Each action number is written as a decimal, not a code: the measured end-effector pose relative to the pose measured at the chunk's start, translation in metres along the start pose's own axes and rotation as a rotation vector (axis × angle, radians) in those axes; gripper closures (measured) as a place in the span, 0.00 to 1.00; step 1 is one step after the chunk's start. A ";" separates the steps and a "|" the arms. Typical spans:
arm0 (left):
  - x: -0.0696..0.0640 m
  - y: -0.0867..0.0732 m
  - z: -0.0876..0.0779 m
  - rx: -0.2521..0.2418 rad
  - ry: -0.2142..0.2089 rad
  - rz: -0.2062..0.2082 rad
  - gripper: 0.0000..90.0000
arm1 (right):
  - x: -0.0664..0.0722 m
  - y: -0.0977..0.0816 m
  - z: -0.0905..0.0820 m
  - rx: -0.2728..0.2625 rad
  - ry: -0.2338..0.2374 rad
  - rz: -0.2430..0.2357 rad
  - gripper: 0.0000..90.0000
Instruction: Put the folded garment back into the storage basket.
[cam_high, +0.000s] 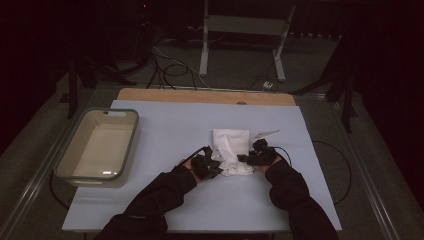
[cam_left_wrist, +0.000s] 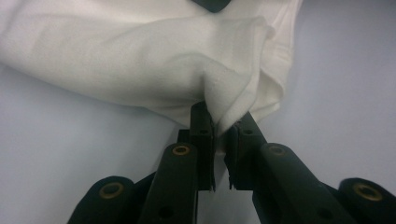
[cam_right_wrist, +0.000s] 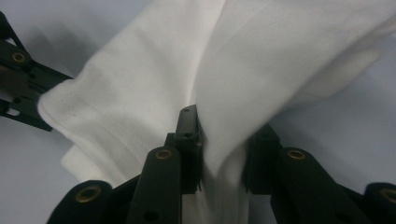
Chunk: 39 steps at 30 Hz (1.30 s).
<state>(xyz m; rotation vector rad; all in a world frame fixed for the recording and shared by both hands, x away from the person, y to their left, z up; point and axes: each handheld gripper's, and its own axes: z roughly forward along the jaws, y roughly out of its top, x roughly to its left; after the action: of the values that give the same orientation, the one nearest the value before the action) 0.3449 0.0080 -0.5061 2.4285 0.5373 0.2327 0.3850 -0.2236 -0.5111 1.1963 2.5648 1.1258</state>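
Worktop (cam_high: 150, 210), pale blue cover: bears all items. Bin (cam_high: 127, 150), grey-rimmed, empty, far left, well apart from the work. Cloth (cam_high: 231, 147), white, part folded, centre. Left gripper (cam_left_wrist: 222, 135): fingers pinching a raised cloth fold. Right gripper (cam_right_wrist: 219, 149): fingers set around a thicker fold, seemingly gripping. Judgement: lift both edges together, evenly, keeping layers aligned for a clean fold.

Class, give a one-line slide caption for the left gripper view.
Left gripper pinches a fold of the white cotton cloth over the pale blue table cover.
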 end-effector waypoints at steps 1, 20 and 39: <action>0.001 0.000 -0.002 -0.004 0.003 0.005 0.92 | 0.001 0.001 -0.001 -0.005 -0.002 0.007 0.80; 0.008 0.003 -0.031 -0.013 0.011 0.044 0.93 | 0.017 0.018 -0.015 -0.058 0.020 0.010 0.81; 0.013 -0.006 -0.066 0.003 0.036 0.055 0.93 | 0.043 0.033 -0.016 -0.103 0.048 0.010 0.80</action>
<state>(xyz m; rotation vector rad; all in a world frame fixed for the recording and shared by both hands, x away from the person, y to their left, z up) 0.3357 0.0539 -0.4573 2.4481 0.4873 0.2999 0.3699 -0.1893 -0.4683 1.1734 2.5037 1.2866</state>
